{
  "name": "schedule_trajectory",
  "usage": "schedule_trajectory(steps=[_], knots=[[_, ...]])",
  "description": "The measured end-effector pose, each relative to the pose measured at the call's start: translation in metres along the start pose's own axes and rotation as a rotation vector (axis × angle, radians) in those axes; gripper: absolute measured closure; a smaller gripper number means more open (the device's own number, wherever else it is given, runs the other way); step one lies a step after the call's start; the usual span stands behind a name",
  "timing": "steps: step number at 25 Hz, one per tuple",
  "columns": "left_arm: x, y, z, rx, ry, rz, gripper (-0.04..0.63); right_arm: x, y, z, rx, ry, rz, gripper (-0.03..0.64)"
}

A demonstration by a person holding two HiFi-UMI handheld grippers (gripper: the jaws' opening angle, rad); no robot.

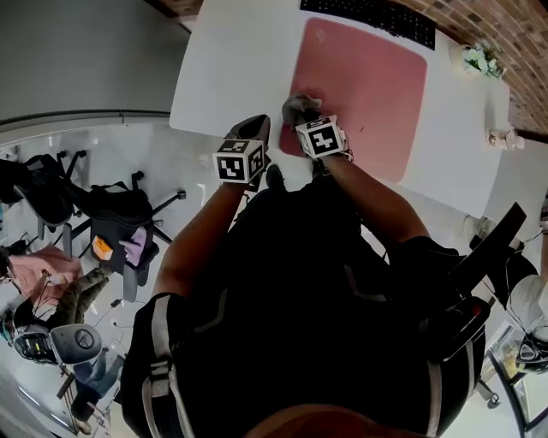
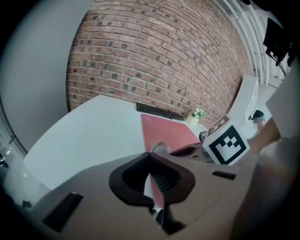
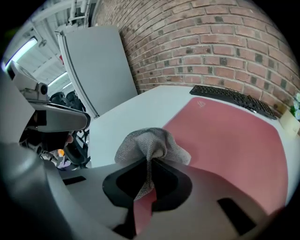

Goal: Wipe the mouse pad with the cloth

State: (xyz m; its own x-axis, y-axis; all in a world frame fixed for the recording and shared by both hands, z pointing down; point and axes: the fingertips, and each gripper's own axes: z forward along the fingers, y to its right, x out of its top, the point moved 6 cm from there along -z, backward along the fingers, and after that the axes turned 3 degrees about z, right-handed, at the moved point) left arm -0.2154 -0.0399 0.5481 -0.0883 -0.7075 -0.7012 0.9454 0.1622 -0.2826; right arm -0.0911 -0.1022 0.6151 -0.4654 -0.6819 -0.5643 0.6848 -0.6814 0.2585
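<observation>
A pink mouse pad (image 1: pixel 368 81) lies on the white table (image 1: pixel 231 68); it also shows in the right gripper view (image 3: pixel 234 140) and the left gripper view (image 2: pixel 166 133). A grey cloth (image 1: pixel 296 106) (image 3: pixel 150 143) bunches over the pad's near left corner. My right gripper (image 1: pixel 308 120) (image 3: pixel 149 166) is shut on it, and the cloth's fold sticks out beyond the jaws. My left gripper (image 1: pixel 255 128) (image 2: pixel 151 176) hangs just left of the right one, over the table's near edge. Its jaws are together with nothing between them.
A black keyboard (image 1: pixel 377 19) (image 3: pixel 232 97) lies along the pad's far side, in front of the brick wall. A small potted plant (image 1: pixel 479 58) stands at the far right of the table. Office chairs (image 1: pixel 120 222) stand on the floor to the left. A tall white cabinet (image 3: pixel 96 65) is beyond the table.
</observation>
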Motion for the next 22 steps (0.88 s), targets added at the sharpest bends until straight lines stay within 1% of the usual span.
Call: schedule_trajectory(steps=[2, 5, 11, 18, 22], knots=[[0.001, 0.002, 0.003, -0.003, -0.002, -0.007, 0.595, -0.003, 0.006, -0.002, -0.004, -0.002, 0.005, 0.583], [0.003, 0.01, 0.012, -0.024, -0.008, 0.006, 0.595, -0.011, 0.017, -0.008, -0.012, -0.011, 0.023, 0.583], [0.005, 0.035, 0.034, -0.098, -0.028, 0.051, 0.595, -0.033, 0.043, -0.026, -0.059, 0.004, 0.112, 0.583], [0.008, 0.071, 0.054, -0.176, -0.048, 0.114, 0.595, -0.06, 0.077, -0.057, -0.114, 0.018, 0.182, 0.583], [0.011, 0.085, 0.062, -0.21, -0.051, 0.141, 0.595, -0.078, 0.094, -0.068, -0.138, 0.023, 0.256, 0.583]])
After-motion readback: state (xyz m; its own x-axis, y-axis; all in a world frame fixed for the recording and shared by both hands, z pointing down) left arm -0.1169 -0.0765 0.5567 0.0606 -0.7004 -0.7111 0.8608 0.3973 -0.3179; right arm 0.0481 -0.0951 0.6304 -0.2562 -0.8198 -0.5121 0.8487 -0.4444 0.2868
